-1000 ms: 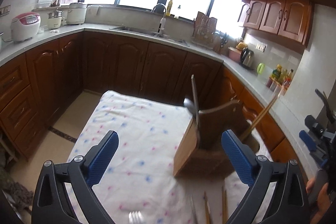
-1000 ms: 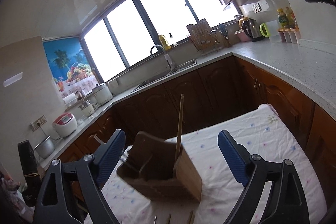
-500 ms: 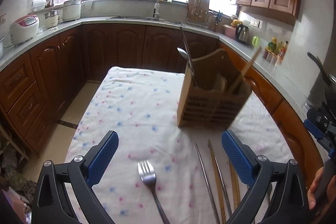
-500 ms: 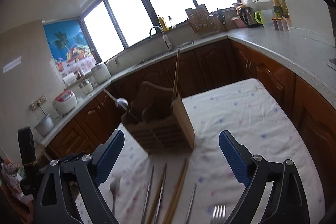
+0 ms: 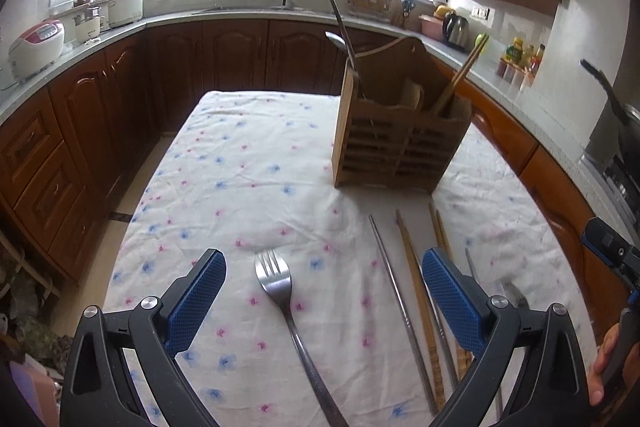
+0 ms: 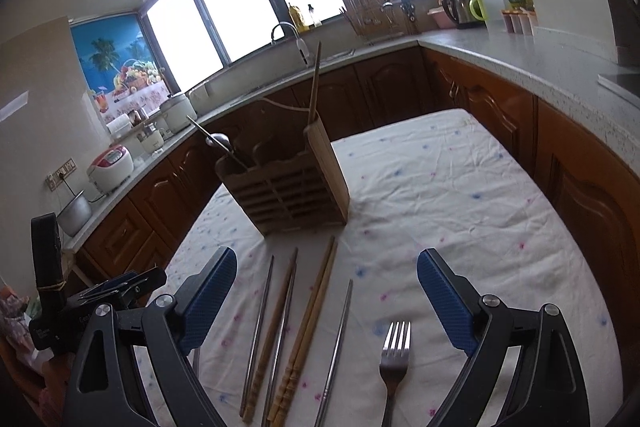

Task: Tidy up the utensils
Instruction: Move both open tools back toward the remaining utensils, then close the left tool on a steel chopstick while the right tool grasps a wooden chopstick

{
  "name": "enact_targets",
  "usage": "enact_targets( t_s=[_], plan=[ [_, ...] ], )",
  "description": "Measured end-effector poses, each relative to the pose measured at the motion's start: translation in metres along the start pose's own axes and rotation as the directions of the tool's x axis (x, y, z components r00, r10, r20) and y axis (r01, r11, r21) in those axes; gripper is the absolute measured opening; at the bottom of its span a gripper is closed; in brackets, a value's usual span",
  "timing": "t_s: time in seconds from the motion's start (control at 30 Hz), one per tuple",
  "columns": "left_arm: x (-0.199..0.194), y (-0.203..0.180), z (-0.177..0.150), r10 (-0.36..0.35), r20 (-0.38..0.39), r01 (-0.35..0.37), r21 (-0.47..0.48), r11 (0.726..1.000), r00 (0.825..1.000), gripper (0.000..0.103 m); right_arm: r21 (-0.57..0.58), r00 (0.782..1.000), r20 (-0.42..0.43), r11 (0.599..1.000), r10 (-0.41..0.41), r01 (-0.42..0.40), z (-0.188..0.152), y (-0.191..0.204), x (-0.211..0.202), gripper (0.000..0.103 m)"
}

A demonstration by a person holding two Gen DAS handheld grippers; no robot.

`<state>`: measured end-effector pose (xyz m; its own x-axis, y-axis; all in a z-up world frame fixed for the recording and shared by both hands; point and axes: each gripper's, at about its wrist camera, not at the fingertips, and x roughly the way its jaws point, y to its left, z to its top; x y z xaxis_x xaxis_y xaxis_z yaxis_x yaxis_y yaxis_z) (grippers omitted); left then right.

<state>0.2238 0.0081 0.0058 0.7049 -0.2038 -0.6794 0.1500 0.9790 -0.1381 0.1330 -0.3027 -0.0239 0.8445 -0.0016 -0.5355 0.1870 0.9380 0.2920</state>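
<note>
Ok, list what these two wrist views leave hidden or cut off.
- Left wrist view: the fork handle runs off the bottom edge.
- Left wrist view: the left gripper finger covers part of the chopsticks.
- Right wrist view: the wooden holder front wall hides the lower ends of what stands inside.

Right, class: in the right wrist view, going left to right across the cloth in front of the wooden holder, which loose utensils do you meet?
Metal chopstick → wooden chopstick → metal chopstick → pair of wooden chopsticks → metal chopstick → fork.
</note>
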Motion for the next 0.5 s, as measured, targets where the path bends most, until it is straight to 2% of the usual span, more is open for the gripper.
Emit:
enact_targets(
  t_s=[0.17,0.23,0.3,0.43,0.5],
  plan=[
    [0.017,-0.010,0.003,0.015,-0.052,-0.013,0.030,0.999,0.999,0.097,-0.001,0.999,-0.036,1.000,-0.001,0.001,-0.005,0.000,0.012,0.090],
    [0.025,-0.013,0.005,0.016,-0.064,-0.013,0.034,0.999,0.998,0.097,0.004,0.998,-0.059,1.000,0.000,0.000,-0.005,-0.001,0.021,0.082],
    [0.036,-0.019,0.007,0.007,-0.090,-0.004,0.041,0.999,0.996,0.090,0.008,0.996,-0.087,1.000,-0.001,0.002,-0.005,-0.001,0.031,0.066],
    [0.059,-0.026,0.012,-0.020,-0.143,0.026,0.041,0.999,0.989,0.073,0.017,0.989,-0.150,1.000,-0.003,0.005,-0.003,-0.004,0.056,0.051],
    [0.069,-0.029,0.016,-0.026,-0.158,0.034,0.046,0.998,0.987,0.071,0.021,0.986,-0.168,1.000,0.001,0.003,-0.003,-0.005,0.065,0.043]
  ],
)
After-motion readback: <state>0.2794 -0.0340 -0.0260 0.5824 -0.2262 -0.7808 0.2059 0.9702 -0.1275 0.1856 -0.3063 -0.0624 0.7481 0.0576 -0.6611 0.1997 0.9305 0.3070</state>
